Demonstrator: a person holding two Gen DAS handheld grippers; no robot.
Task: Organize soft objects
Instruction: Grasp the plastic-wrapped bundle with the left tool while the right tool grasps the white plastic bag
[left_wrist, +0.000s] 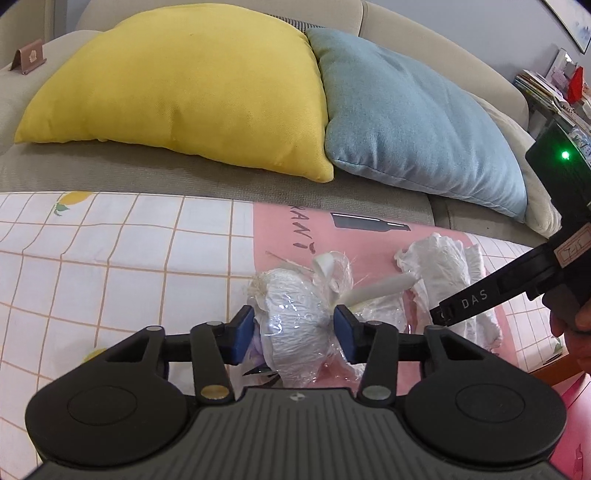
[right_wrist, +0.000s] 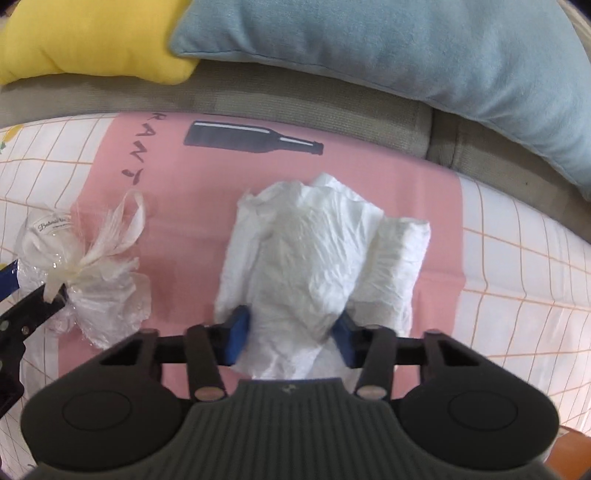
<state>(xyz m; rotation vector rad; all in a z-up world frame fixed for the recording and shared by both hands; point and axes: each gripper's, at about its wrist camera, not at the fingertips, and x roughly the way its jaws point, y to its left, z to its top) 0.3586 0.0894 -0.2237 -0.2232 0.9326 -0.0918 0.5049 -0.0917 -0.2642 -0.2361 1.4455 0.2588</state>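
Observation:
A white bundle wrapped in clear plastic lies on the pink panel of a printed cloth. My left gripper is shut on it, both blue pads pressing its sides. In the right wrist view the same bundle sits at the left, with a tied plastic knot on top. A crumpled white cloth lies in the middle of the pink panel. My right gripper points down on the cloth's near end and is shut on it. That white cloth also shows in the left wrist view.
A yellow cushion and a blue cushion lean on the grey sofa just behind the cloth. White squares with orange grid lines spread to the left. A cluttered shelf stands at the far right.

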